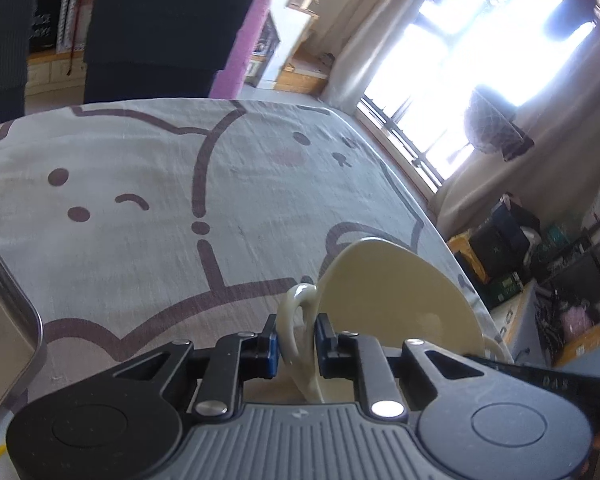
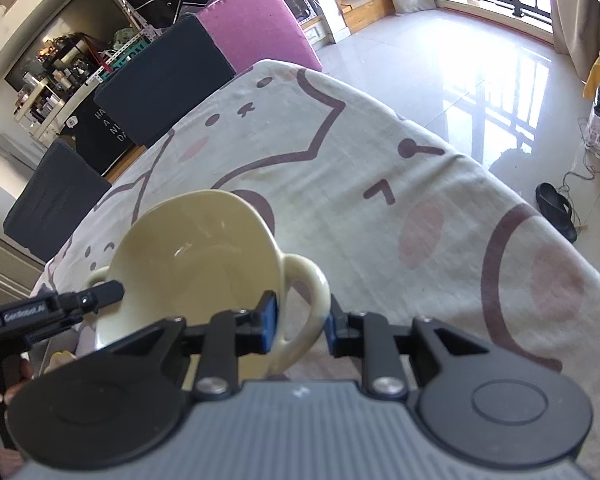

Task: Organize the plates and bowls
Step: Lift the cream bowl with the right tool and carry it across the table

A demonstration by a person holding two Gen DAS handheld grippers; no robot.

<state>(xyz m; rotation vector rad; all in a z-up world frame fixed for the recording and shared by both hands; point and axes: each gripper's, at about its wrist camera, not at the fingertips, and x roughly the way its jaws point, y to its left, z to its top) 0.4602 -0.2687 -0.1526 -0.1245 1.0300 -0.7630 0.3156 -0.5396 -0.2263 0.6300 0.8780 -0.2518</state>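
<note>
A cream bowl (image 1: 400, 292) with a loop handle on each side hangs tilted over the cartoon tablecloth (image 1: 140, 208), held between both grippers. My left gripper (image 1: 298, 346) is shut on one handle (image 1: 298, 304), its blue pads against the loop. In the right wrist view the bowl (image 2: 196, 256) shows its hollow inside. My right gripper (image 2: 300, 326) is shut on the near handle (image 2: 310, 292). The left gripper's fingers (image 2: 108, 293) reach the bowl's far handle (image 2: 94, 276) from the left. The bowl's underside is hidden.
A metal tray's rim (image 1: 16, 300) sits at the table's left. Dark chairs (image 2: 160, 88) and a pink chair (image 2: 260, 28) stand behind the table. The table edge (image 2: 500, 176) drops to a glossy floor with a slipper (image 2: 556, 208). Boxes crowd the right (image 1: 512, 256).
</note>
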